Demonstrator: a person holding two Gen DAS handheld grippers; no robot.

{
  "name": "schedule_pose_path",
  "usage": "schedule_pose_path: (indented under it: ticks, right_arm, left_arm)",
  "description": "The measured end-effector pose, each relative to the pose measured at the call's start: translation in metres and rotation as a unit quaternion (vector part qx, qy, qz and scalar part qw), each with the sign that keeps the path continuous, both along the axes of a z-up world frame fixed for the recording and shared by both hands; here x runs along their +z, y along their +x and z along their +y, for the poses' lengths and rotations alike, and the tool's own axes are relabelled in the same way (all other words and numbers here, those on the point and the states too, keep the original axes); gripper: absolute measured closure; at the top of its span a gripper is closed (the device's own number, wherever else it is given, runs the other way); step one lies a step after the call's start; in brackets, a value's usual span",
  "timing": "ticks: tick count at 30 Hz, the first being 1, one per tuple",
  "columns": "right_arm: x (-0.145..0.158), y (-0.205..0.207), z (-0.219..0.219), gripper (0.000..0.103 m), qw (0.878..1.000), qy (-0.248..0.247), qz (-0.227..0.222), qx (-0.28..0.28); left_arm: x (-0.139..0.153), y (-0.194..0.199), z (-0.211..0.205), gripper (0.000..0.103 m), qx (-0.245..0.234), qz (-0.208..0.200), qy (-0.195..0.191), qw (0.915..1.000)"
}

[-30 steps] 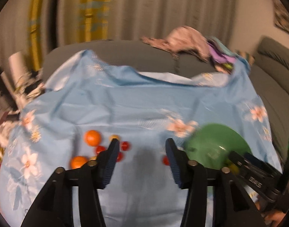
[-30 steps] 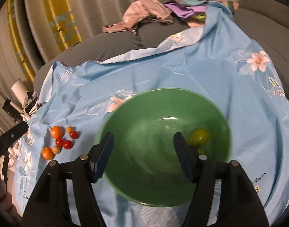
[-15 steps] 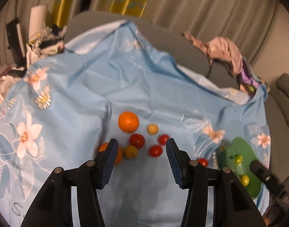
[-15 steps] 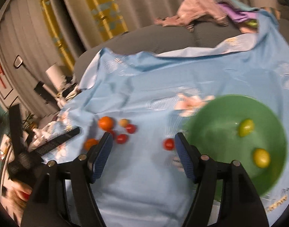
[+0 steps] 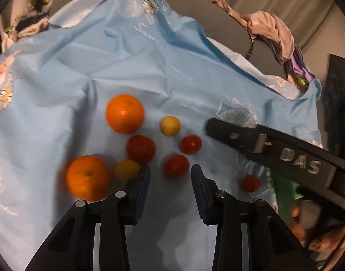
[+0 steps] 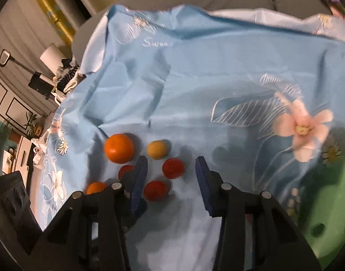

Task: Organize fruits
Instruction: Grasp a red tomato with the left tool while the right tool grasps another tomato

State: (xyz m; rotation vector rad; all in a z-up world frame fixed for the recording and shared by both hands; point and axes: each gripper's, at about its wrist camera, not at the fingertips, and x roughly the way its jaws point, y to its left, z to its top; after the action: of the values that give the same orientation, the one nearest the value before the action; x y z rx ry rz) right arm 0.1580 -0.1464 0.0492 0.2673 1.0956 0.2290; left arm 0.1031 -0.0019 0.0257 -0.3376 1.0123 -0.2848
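Loose fruits lie on a light blue flowered cloth (image 5: 149,67): two oranges (image 5: 125,113) (image 5: 87,177), two small yellow fruits (image 5: 170,125) (image 5: 126,170) and several red tomatoes (image 5: 140,148). My left gripper (image 5: 170,181) is open and empty, with one red tomato (image 5: 176,166) just ahead between its fingertips. My right gripper (image 6: 171,174) is open and empty just above two red tomatoes (image 6: 173,168) (image 6: 155,190); in the left wrist view it reaches in from the right (image 5: 262,142). A green bowl (image 6: 328,216) sits at the right edge.
A lone red tomato (image 5: 250,183) lies apart, near the bowl (image 5: 283,194). A heap of clothes (image 5: 274,33) lies on the grey sofa behind the cloth. Clutter and a white roll (image 6: 49,55) stand past the cloth's left edge.
Both grippers have moved down and in toward the fruit cluster, which looks much larger now. The right gripper has swung left, away from the green bowl, and now enters the left wrist view.
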Motion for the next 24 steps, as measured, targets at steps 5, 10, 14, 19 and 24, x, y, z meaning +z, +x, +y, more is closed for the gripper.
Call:
schedule_pose_path:
  ticks: [5,10,14,19,24]
  right_arm:
    - [-0.017,0.009,0.004,0.065,1.000,0.015,0.021,0.016]
    - [-0.032,0.012,0.013,0.073,0.999,0.009,0.033,0.025]
    - [-0.035,0.013,0.012,0.075,0.999,0.017,0.037,0.025]
    - [-0.029,0.008,0.007,0.075,0.999,0.022,0.033,0.023]
    - [-0.008,-0.001,0.005,0.075,1.000,0.017,0.006,0.021]
  left_arm:
    - [-0.014,0.009,-0.007,0.065,-0.009,0.027,0.001,0.9996]
    - [-0.016,0.011,-0.009,0.067,-0.004,0.017,0.003,0.9998]
    - [-0.018,0.015,-0.002,0.075,0.013,0.023,-0.019,0.9995]
    - [-0.016,0.011,-0.004,0.076,0.019,0.027,-0.010,0.9994]
    - [-0.007,0.007,-0.012,0.076,0.015,0.016,0.002,0.9998]
